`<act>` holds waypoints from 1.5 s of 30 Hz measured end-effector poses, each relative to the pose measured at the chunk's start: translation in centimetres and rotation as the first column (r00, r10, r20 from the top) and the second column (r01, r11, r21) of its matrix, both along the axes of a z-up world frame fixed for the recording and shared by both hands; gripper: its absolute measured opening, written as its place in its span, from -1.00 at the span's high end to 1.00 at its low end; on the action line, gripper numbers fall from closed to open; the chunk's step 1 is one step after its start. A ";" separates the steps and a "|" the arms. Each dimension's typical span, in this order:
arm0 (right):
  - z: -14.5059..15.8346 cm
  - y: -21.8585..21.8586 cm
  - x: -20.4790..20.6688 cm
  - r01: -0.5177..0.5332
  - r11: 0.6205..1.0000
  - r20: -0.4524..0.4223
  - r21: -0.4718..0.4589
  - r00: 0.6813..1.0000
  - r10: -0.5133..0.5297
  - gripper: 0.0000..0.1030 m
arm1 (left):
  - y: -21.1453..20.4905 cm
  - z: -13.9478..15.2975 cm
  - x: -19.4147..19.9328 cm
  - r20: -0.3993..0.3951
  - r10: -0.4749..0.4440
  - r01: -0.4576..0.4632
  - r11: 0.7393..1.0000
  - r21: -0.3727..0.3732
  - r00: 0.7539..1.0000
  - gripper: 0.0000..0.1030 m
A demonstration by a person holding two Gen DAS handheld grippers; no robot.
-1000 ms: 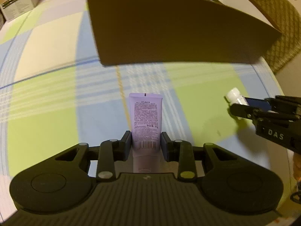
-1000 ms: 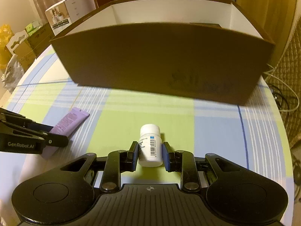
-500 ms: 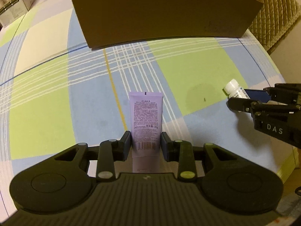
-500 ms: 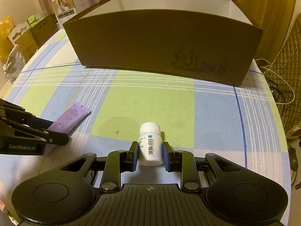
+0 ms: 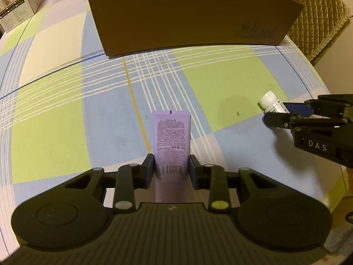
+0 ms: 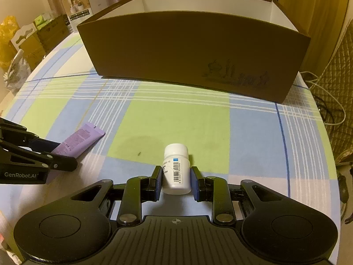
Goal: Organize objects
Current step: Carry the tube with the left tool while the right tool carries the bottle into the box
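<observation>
One cardboard box [image 6: 194,50] stood at the far side of the table [image 6: 176,121], open at the top. The right wrist view looked over its near wall to white inner walls; the floor of the box was hidden, so what lay in it could not be told. The left wrist view showed only the brown outer wall of the box [image 5: 194,15] and nothing of its inside.

There were two loose items on the checked tablecloth, one tube and one bottle, and two grippers. The left gripper [image 5: 171,170] was pinching the lower part of the purple tube [image 5: 171,141], a finger pressed to each side near the barcode, the crimped end pointing toward the box. The right gripper [image 6: 176,180] was pinching the white bottle [image 6: 176,170] across its body, the cap pointing toward the box and the barcode label facing up.

From the left wrist view, the right gripper [image 5: 284,116] reached in from the right edge with the bottle [image 5: 272,103] between its fingers, well short of the box. From the right wrist view, the left gripper [image 6: 57,154] reached in from the left edge with the tube [image 6: 78,140] angled toward the middle of the table. Only the right wrist view showed several cartons [image 6: 86,2] and bags stacked beyond the table on the left. Only the left wrist view showed a quilted cushion [image 5: 315,11] at the box's right end.
</observation>
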State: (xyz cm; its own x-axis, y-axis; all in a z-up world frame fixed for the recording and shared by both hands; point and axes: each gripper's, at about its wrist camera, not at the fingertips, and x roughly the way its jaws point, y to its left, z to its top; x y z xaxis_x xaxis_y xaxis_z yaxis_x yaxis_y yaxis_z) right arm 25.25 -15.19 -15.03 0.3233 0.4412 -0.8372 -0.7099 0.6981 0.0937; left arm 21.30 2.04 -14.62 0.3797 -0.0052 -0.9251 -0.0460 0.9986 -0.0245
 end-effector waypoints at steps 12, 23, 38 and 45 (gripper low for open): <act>1.5 0.0 0.3 0.000 0.999 0.004 0.043 1.000 0.000 0.53 | -0.2 1.1 -0.1 0.028 0.011 -0.010 1.000 -0.026 1.000 0.47; 3.6 -0.2 0.9 0.006 0.996 0.026 0.085 1.000 -0.008 0.53 | -0.5 3.4 0.4 0.088 0.012 -0.009 0.999 -0.040 0.996 0.47; 9.1 0.3 2.5 -0.007 0.975 0.052 0.221 0.999 -0.005 0.53 | -0.9 9.4 1.8 0.219 -0.022 0.038 0.997 -0.067 0.975 0.47; 11.6 1.4 4.9 -0.013 0.961 0.087 0.275 0.996 -0.011 0.53 | -1.1 11.8 4.7 0.278 -0.045 0.062 0.997 -0.050 0.959 0.47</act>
